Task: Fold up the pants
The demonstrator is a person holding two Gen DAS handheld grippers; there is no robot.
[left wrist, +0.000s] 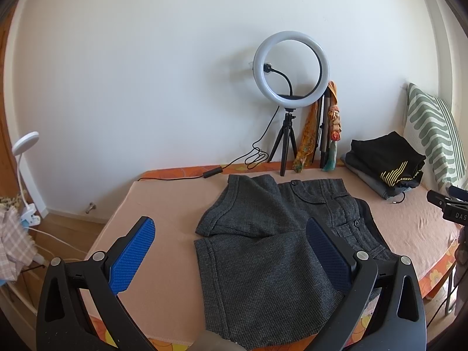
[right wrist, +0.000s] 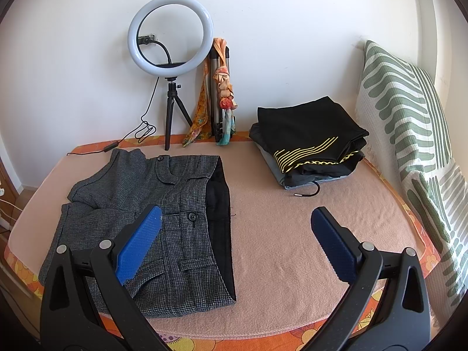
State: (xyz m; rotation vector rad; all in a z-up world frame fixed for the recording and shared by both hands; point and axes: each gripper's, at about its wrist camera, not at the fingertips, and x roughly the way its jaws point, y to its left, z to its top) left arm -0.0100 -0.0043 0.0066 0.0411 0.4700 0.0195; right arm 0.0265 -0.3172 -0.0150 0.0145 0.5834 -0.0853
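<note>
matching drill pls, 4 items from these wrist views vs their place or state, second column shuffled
1. grey shorts
2. ring light
3. folded dark stack
4. striped pillow

A. upright on a tripod by the wall
B. propped along the right edge of the bed
C. spread flat, not yet folded, lining showing at the waistband
D. piled at the back right of the pink blanket

Pairs: 1-C, 2-A, 3-D, 4-B

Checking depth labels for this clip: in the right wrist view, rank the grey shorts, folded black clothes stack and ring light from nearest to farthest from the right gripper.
1. Grey shorts: under the right gripper, left.
2. Folded black clothes stack: mid-bed, right.
3. Ring light: against the wall, far left.
</note>
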